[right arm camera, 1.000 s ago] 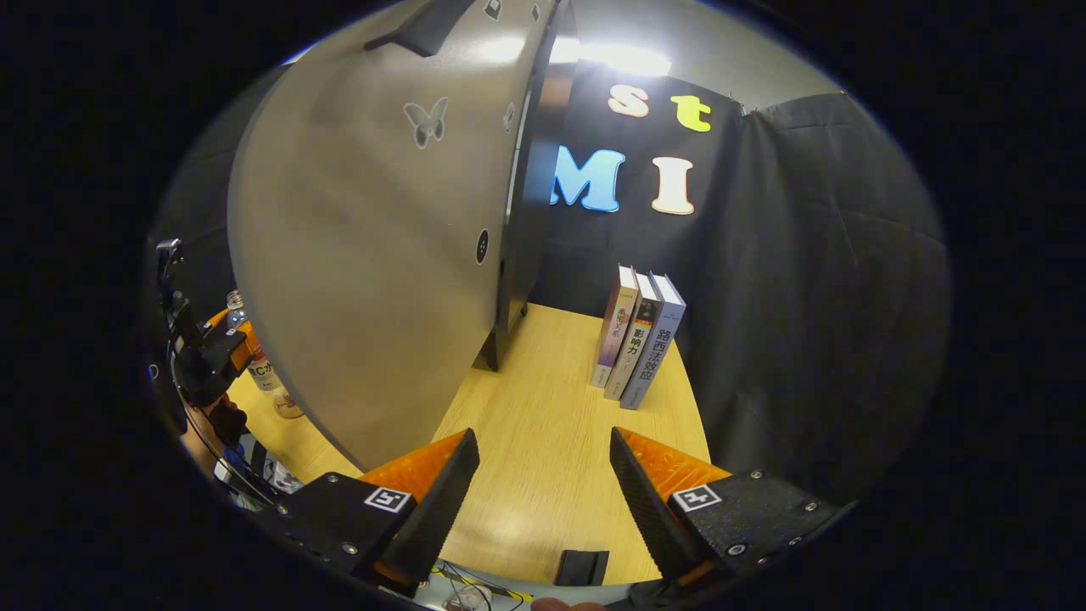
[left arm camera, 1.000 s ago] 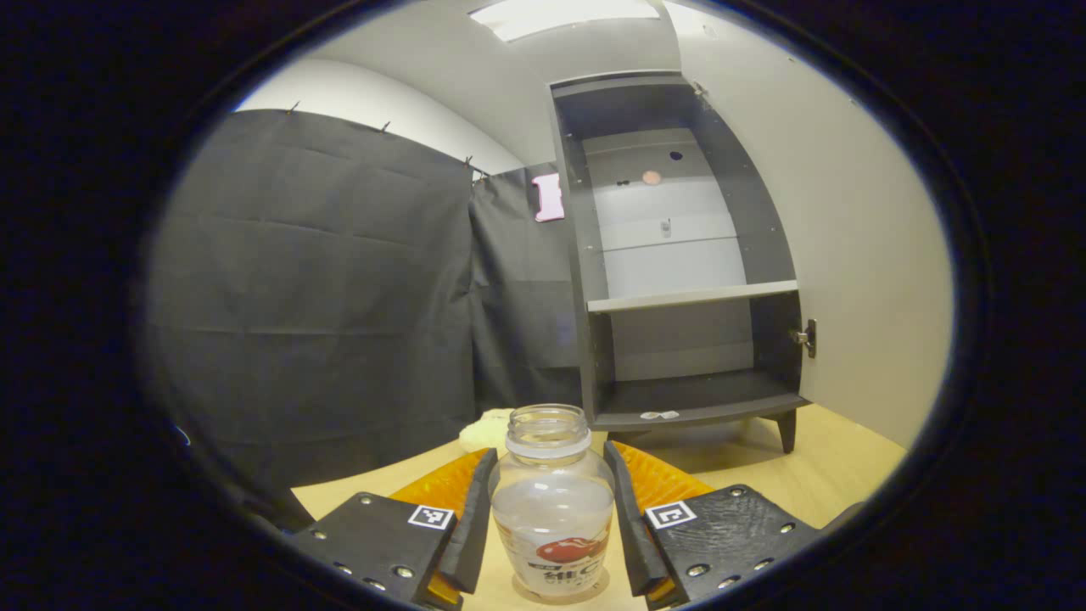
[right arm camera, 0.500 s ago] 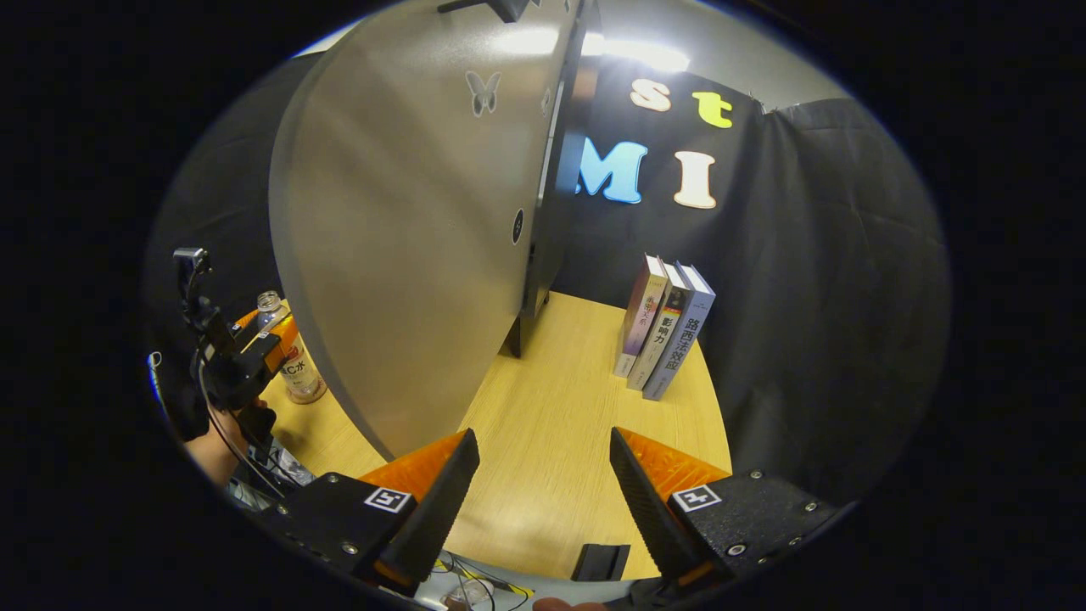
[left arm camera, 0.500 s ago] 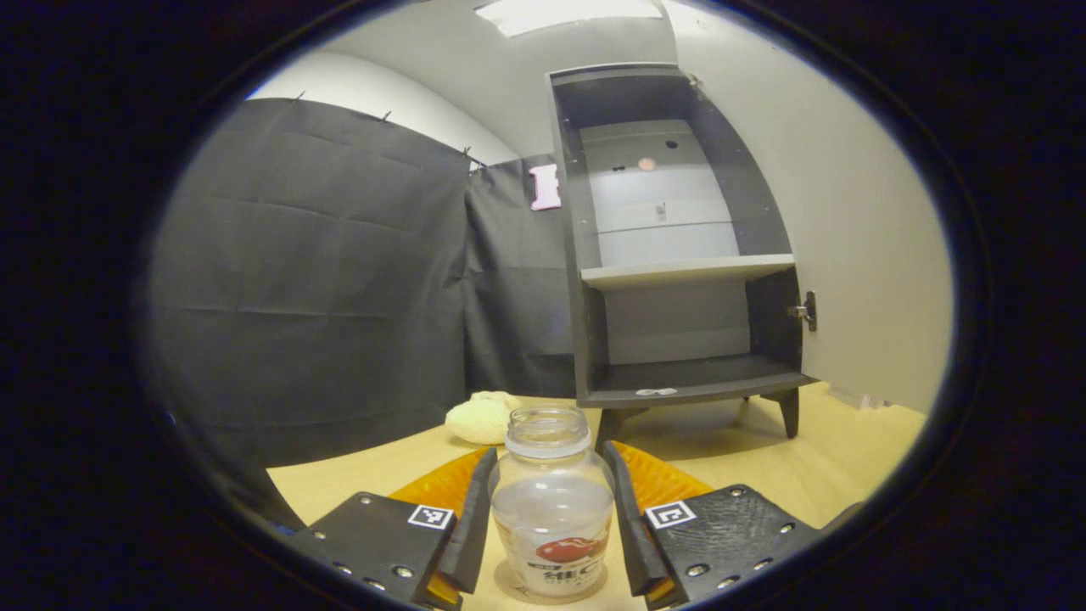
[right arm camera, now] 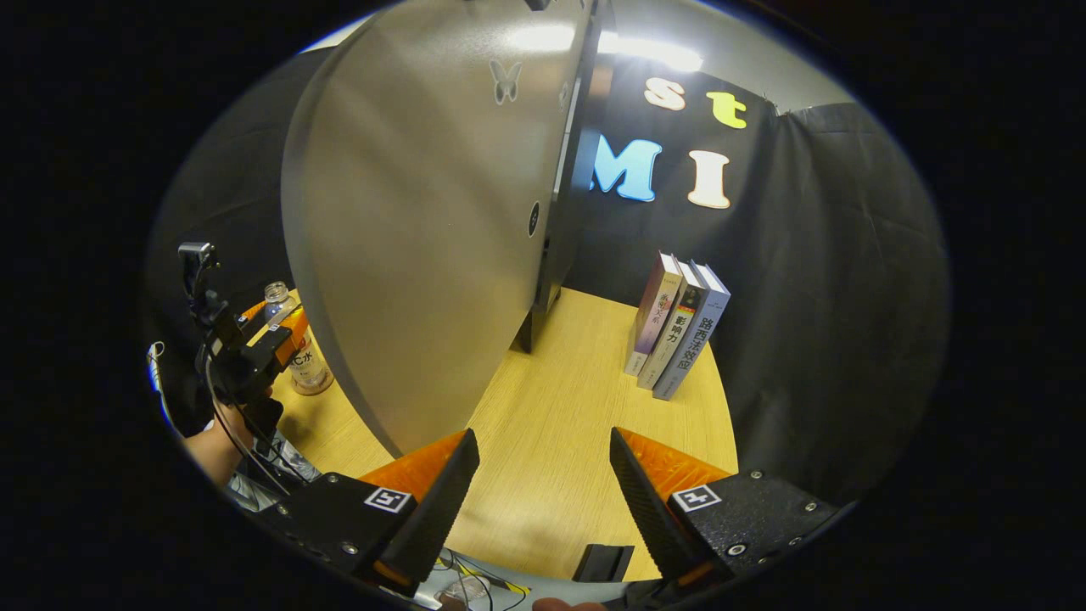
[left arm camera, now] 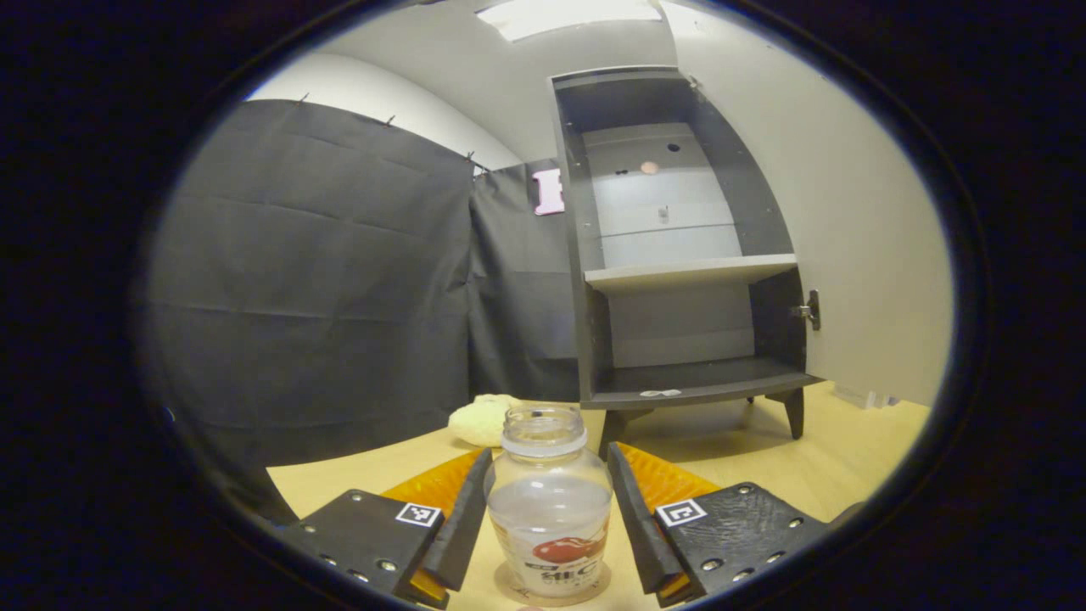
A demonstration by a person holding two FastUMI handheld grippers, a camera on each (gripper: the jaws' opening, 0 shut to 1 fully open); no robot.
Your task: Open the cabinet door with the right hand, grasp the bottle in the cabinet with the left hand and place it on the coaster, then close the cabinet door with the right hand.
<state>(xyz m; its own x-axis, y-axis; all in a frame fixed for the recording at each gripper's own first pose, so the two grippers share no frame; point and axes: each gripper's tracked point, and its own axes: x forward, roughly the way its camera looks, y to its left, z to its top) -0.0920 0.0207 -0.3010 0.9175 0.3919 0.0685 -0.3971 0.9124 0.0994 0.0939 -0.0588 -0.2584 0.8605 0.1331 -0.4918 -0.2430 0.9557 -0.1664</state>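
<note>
Bottle: we see the clear plastic bottle with a red-printed label (left arm camera: 549,501) standing upright on a round coaster (left arm camera: 553,593) on the pale wooden worktop (left arm camera: 836,462), out in front of the cabinet.
Left gripper: our left gripper (left arm camera: 547,509) has a finger on each side of the bottle; in the left gripper view narrow gaps show between fingers and bottle, so the fingers look spread, not pinching.
Right gripper: our right gripper (right arm camera: 544,488) is spread wide over bare worktop, holding nothing, near the door's lower edge.
Cabinet: the dark grey cabinet with a pale shelf (left arm camera: 687,271) stands on short legs.
Door: the large grey cabinet door (right arm camera: 424,229) stands swung open.
Elsewhere: three upright books (right arm camera: 679,327) lean by the black cloth wall; a pale yellow sponge-like lump (left arm camera: 479,420) lies left of the cabinet.
</note>
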